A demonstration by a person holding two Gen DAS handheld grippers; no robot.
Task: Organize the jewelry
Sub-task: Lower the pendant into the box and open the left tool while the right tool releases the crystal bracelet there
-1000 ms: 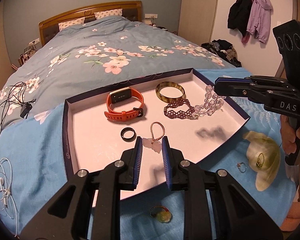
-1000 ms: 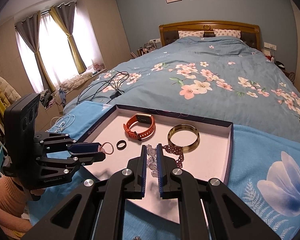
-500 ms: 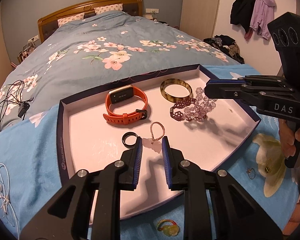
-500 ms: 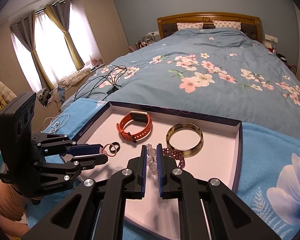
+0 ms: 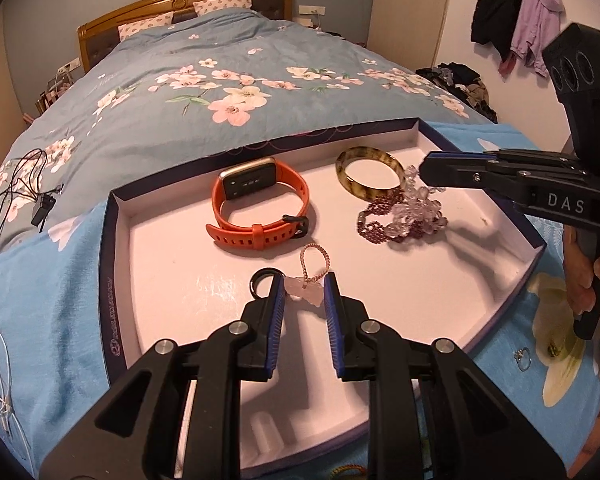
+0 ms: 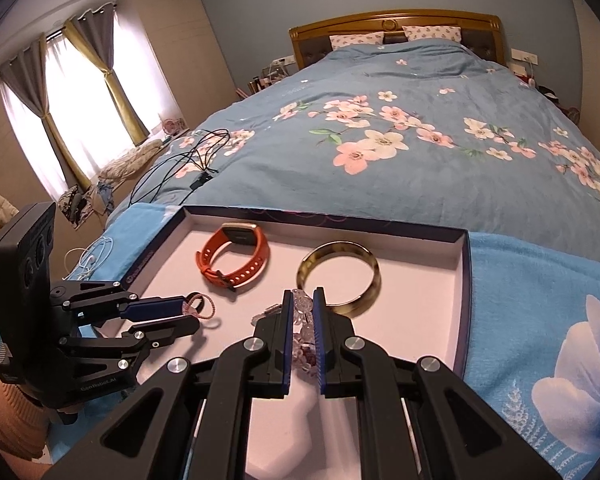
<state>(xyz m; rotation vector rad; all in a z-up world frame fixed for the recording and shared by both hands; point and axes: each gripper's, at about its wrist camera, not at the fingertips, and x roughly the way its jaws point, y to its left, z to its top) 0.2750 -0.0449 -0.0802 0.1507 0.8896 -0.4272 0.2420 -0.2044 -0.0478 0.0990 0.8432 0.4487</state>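
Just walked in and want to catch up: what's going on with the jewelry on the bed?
A person is sorting jewelry in a shallow box on the bed, a gripper in each hand. The right gripper is shut on a clear bead strand, its lower end on the dark red beads. The left gripper is open around a pink pendant. An orange watch, bangle and black ring lie inside.

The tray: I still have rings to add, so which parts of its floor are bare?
The tray is bare along its left wall beside the orange watch, and on the right between the bead necklaces and the near rim. Crowded: the far right corner around the bangle, held beads and right gripper.
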